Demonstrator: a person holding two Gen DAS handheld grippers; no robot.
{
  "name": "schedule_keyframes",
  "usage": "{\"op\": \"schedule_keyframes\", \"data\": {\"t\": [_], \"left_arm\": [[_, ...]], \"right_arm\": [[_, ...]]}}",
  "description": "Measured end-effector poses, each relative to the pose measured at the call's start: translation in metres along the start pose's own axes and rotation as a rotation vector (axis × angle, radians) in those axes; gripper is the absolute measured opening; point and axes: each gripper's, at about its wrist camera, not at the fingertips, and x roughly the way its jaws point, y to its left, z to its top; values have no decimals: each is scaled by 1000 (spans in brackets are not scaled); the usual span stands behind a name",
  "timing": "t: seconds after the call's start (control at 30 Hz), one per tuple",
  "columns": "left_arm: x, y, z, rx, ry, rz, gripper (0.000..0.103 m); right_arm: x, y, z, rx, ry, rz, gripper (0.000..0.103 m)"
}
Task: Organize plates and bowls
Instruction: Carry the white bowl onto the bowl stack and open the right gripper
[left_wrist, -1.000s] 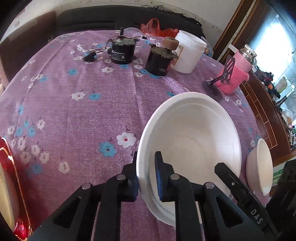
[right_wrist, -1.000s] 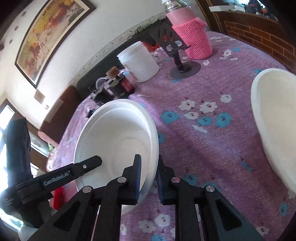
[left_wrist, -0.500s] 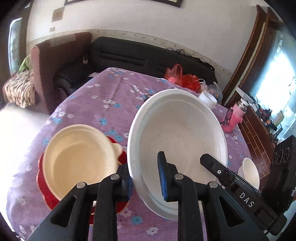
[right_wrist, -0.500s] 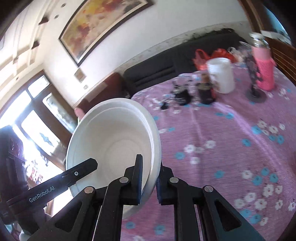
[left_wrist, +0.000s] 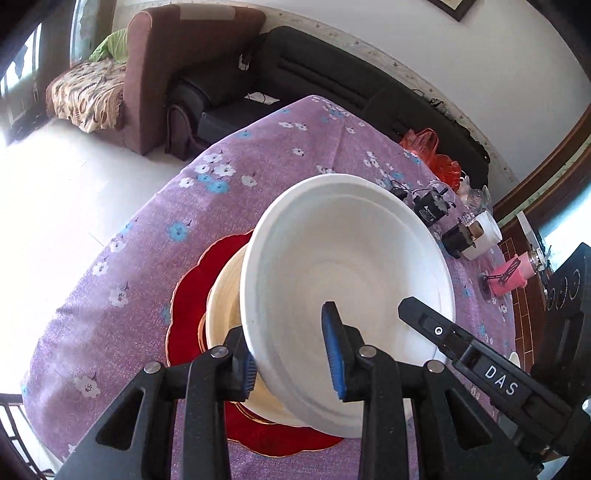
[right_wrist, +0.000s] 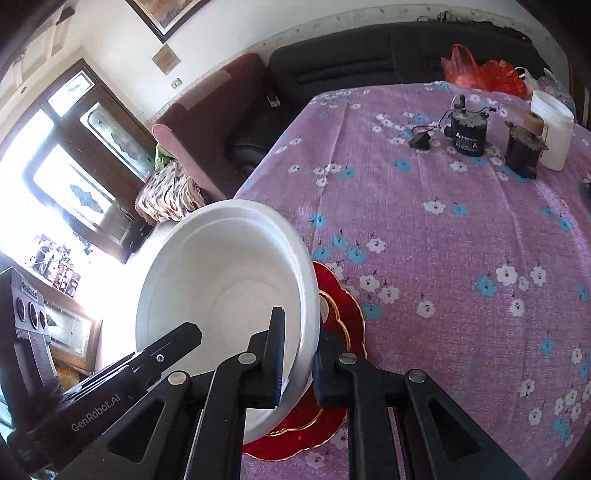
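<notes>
A large white bowl is held by both grippers on opposite rims. My left gripper has its jaws spread wider around the near rim, the blue pads apart from the wall. My right gripper is shut on the bowl's rim. The bowl sits tilted over a cream bowl that rests on a red scalloped plate, which also shows in the right wrist view.
The round table has a purple flowered cloth. At its far side stand two dark motors, a white tub, a red bag and a pink bottle. Sofas and floor lie beyond the table edge.
Both grippers carried the white bowl left and lowered it over the cream bowl on the red plate. The left gripper's jaws have widened.
</notes>
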Motion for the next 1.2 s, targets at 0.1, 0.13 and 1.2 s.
{"op": "schedule_keyframes", "data": {"t": [0.1, 0.13, 1.2], "left_arm": [[7, 12, -4, -19, 25, -6, 31], [7, 16, -5, -23, 27, -6, 33], [-98, 48, -46, 34, -273, -40, 69]], "right_arm": [[12, 2, -2, -5, 28, -10, 14], [15, 3, -4, -12, 35, -17, 14], [0, 32, -23, -185, -84, -119, 60]]}}
